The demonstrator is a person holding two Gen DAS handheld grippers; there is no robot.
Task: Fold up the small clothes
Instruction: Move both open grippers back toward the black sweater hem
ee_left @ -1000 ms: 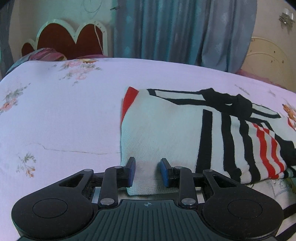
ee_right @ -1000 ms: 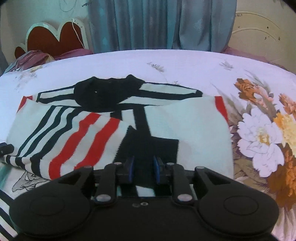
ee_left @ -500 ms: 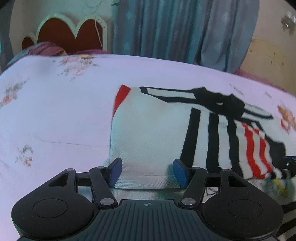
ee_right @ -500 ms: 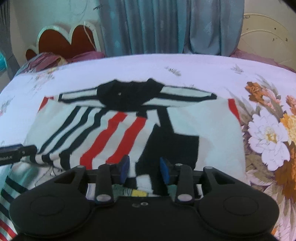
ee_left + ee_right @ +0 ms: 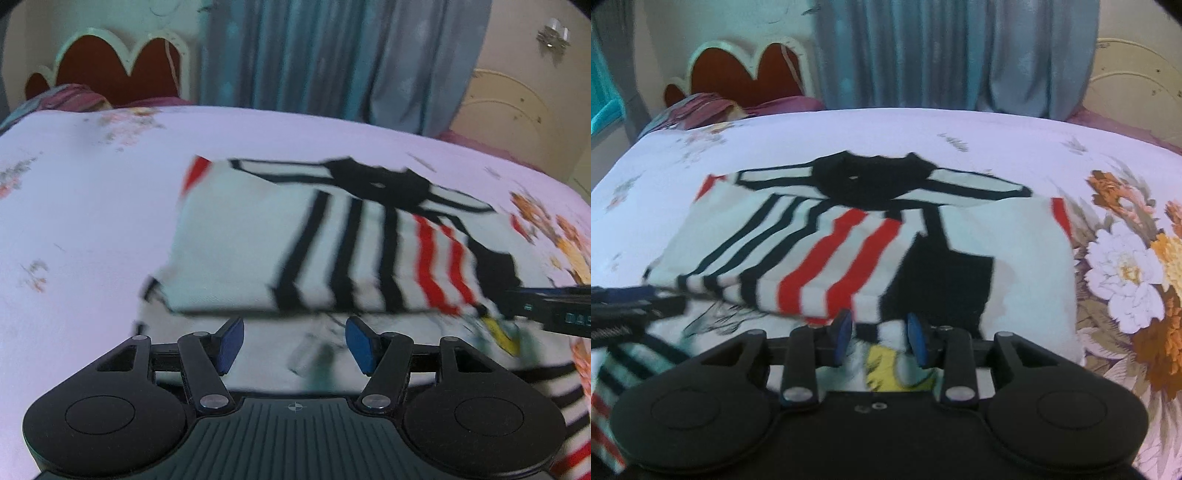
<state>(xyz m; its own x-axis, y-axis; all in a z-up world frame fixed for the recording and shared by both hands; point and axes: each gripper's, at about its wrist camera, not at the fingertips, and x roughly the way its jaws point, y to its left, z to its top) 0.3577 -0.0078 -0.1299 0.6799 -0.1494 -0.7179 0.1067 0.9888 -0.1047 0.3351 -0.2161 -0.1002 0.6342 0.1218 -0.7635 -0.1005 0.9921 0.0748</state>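
Both tools gape, holding nothing: left tool; right tool; folded striped sweater just ahead.

Soft even daylight; motion blur throughout; fisheye bending, dark corner vignetting

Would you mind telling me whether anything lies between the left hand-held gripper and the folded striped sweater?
Nothing visible does. The left hand-held gripper is open just short of the striped sweater, with only another printed garment lying flat under the gap on the bed.
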